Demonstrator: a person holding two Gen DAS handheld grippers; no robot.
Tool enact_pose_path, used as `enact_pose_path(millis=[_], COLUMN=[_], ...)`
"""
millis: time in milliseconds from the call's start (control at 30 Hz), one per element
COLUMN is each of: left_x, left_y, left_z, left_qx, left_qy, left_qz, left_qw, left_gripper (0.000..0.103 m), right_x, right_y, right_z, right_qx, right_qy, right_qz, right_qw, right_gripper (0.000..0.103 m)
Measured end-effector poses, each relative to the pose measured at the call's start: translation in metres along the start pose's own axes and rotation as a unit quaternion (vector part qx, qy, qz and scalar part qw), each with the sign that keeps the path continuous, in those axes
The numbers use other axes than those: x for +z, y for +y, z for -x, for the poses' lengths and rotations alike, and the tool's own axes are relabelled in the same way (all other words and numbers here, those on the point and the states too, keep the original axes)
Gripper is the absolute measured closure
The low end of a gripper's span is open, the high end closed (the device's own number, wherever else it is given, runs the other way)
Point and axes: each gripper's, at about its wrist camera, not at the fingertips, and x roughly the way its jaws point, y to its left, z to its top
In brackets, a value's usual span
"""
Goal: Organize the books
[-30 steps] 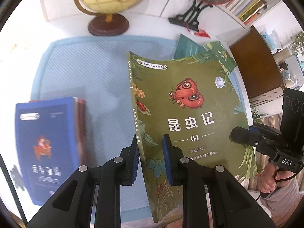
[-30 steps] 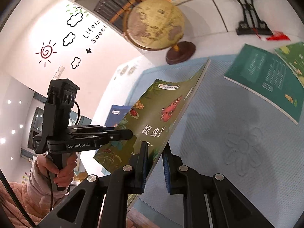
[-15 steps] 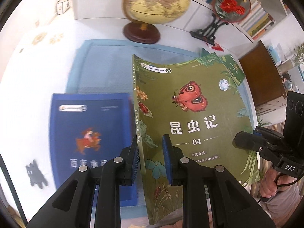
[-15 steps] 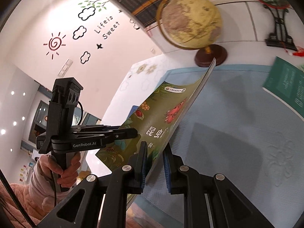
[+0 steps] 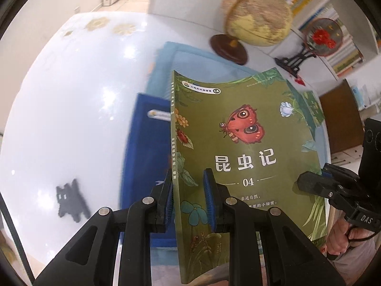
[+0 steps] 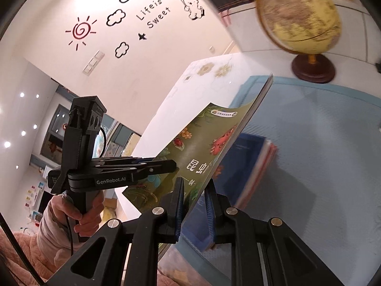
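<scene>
Both tools (image 5: 188, 205) (image 6: 194, 211) clamp the green book (image 5: 247, 147) above the blue book (image 5: 147, 147).

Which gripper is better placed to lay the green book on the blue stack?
Probably the left gripper: it clamps the green book at its spine, directly beside the blue stack. The right gripper holds the far edge.

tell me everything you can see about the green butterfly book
The green book is a thin paperback with a glossy olive cover showing a red butterfly, a ladybird, flowers, leaves, white Chinese title characters and "04". It is closed, held off the table, its cover slightly bowed. The left gripper clamps its spine edge and the right gripper its opposite edge. It hangs over the blue mat, partly above a blue book lying there.
</scene>
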Motion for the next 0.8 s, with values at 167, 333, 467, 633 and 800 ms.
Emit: enact_pose_path(millis=[167,333,467,633,800], left_x=[-0.009,-0.016,-0.017,-0.014,-0.01], left_y=[0.025,0.042,0.049,0.056,0.058], left_z=[-0.009,-0.017,-0.025,-0.038,-0.049], left_qx=[0.004,-0.005,-0.006,-0.012,0.004], left_qy=[0.012,0.02,0.028,0.044,0.06], left_qz=[0.023,0.042,0.051,0.058,0.065], left_qw=[0.9997,0.9989,0.9983,0.9973,0.9961], left_gripper=[0.083,0.083,0.083,0.083,0.078], right_x=[-0.004,-0.01,-0.019,-0.028,-0.032], right_y=[0.007,0.0,-0.01,-0.021,-0.022], right_z=[-0.03,-0.051,-0.07,-0.086,-0.096], right_qx=[0.001,-0.006,-0.01,-0.024,-0.035], right_qy=[0.025,0.043,0.063,0.088,0.104], right_qz=[-0.003,-0.018,-0.046,-0.071,-0.075], right_qw=[1.0,0.999,0.997,0.993,0.991], right_gripper=[0.086,0.086,0.086,0.086,0.086])
